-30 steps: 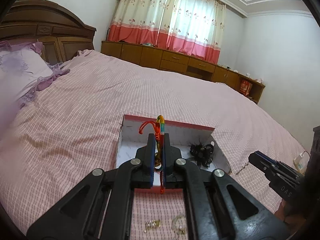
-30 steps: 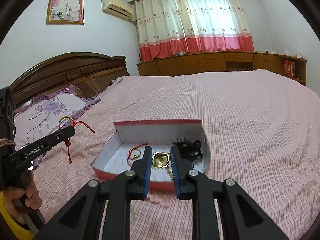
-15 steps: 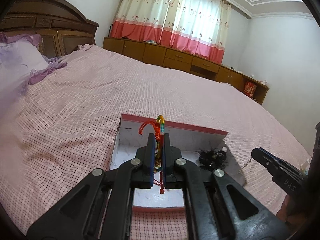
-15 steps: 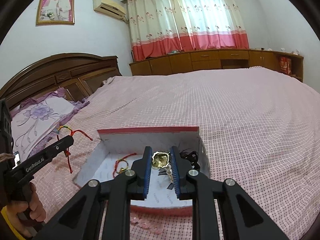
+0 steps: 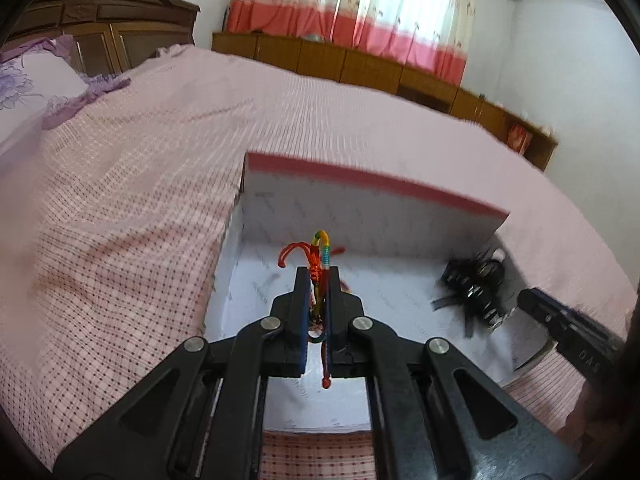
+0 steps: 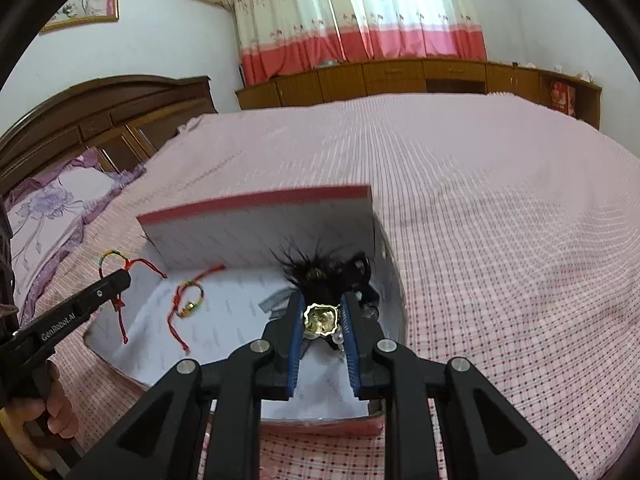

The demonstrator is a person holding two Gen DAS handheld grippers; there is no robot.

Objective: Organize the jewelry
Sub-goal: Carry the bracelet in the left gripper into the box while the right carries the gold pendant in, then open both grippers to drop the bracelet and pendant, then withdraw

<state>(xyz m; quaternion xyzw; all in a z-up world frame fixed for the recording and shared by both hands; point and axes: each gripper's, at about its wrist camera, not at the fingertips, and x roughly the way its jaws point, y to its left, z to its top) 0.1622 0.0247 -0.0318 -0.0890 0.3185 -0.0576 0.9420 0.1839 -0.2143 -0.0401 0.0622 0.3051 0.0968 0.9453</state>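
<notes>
Two claws hover over an open cardboard box (image 6: 256, 236) with a red rim, which lies on the pink checked bedspread (image 6: 500, 208). The left claw (image 5: 319, 276) is pressed together on a braided cord bracelet (image 5: 320, 256), red with a rainbow-coloured loop; its loop sticks up past the fingertips and a red tail hangs down between the jaws, above the box's white floor. In the right wrist view that bracelet (image 6: 116, 264) shows at the tip of the left claw (image 6: 120, 280), over the box's left edge. The right claw (image 6: 322, 312) pinches a gold ornament (image 6: 321, 319) between its blue pads (image 6: 297, 336), above the box's right end. Under it, in the right corner, lies a black feathery hair accessory (image 6: 320, 272). A second red cord bracelet with a gold bead (image 6: 188, 300) rests on the box floor, left of the ornament.
</notes>
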